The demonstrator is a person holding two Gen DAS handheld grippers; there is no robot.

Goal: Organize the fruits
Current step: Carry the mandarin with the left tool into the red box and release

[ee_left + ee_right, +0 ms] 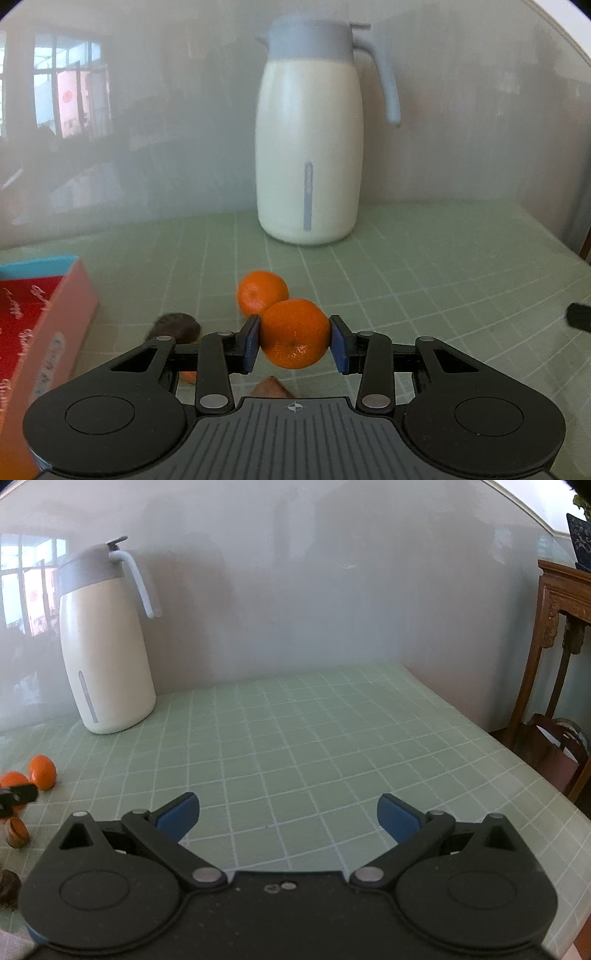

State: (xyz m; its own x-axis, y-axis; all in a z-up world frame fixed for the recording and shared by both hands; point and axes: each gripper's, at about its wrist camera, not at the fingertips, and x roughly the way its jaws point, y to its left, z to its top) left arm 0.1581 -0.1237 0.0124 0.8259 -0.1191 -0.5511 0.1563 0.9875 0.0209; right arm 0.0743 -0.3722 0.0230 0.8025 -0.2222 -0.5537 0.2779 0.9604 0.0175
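My left gripper (294, 343) is shut on an orange tangerine (294, 334) and holds it just above the green grid mat. A second tangerine (261, 295) lies on the mat right behind it. A brown kiwi-like fruit (173, 326) lies to the left, partly hidden by the left finger. A bit of another orange fruit (189, 376) and a brown piece (272, 387) show under the gripper. My right gripper (288, 814) is open and empty over bare mat. In the right wrist view two tangerines (42, 771) and brown fruits (15, 832) sit at the far left.
A white thermos jug (308, 147) with a grey lid stands at the back by the wall; it also shows in the right wrist view (105, 646). A red and pink box (40, 339) lies at the left. A wooden chair (561, 657) stands beyond the table's right edge.
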